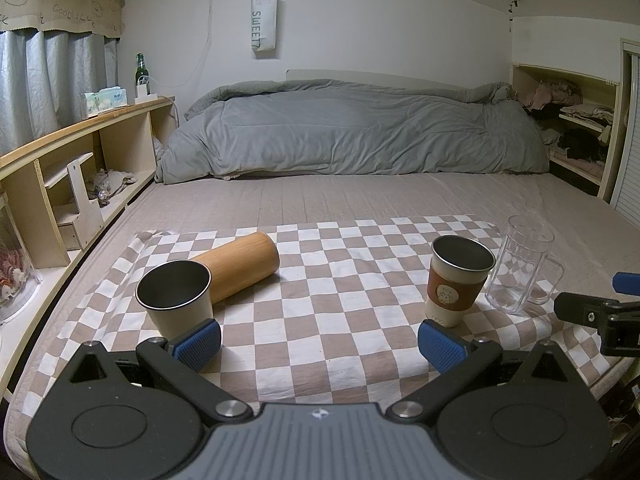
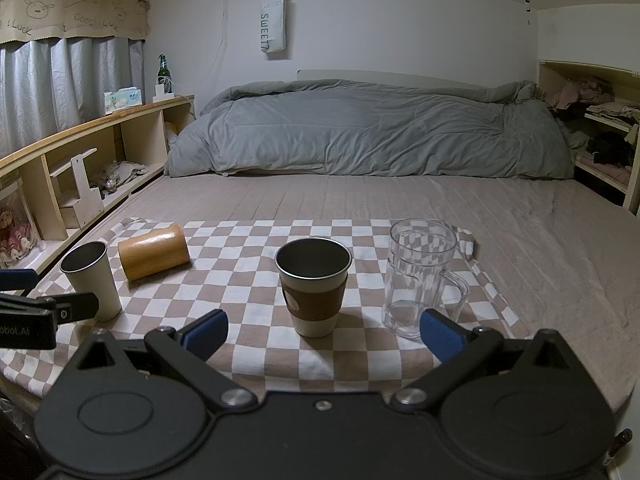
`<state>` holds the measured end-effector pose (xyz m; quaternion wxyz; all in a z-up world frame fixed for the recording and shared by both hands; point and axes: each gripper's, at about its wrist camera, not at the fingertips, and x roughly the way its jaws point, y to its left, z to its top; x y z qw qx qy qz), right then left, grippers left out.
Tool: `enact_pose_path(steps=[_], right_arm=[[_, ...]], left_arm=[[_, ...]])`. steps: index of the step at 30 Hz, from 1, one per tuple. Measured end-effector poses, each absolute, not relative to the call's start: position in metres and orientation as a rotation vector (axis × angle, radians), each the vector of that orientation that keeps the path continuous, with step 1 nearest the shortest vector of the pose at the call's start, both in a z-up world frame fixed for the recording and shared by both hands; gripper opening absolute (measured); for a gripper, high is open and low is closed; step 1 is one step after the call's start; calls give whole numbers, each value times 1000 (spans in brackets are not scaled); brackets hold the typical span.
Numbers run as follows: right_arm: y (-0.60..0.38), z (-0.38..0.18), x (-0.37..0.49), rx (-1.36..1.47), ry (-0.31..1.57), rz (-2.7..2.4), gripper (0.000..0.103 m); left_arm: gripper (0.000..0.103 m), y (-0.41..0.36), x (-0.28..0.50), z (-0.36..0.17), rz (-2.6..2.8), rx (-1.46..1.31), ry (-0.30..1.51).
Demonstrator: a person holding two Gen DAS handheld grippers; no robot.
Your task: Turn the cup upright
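Both the left tongs (image 1: 318, 344) and right tongs (image 2: 324, 332) stood released, empty. The cylindrical bamboo cup (image 1: 240, 266) lay sideways ahead-left of the left tongs, touching the plain steel-lined cup (image 1: 176, 298); a careless grasp risked rolling it or toppling that neighbour on the soft bed (image 1: 360, 196).

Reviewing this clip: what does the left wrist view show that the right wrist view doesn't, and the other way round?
Only the left wrist view shows the left gripper from behind, jaws open and empty, and the cartoon patch on the sleeved cup.

Only the right wrist view shows the right gripper from behind, jaws open and empty, and the clear mug close up with its handle unobstructed.

Both show the bamboo cup lying on its side on the checkered cloth, beside the upright plain cup.
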<state>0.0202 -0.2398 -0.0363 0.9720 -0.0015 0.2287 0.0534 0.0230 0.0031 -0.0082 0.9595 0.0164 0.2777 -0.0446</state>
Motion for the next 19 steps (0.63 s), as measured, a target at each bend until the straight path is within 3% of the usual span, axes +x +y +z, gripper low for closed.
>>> enact_pose_path(steps=[19], right_arm=[[-239,-36,20,-3,462,108,103]], left_arm=[[103,6,24,-8,-85,32,563]])
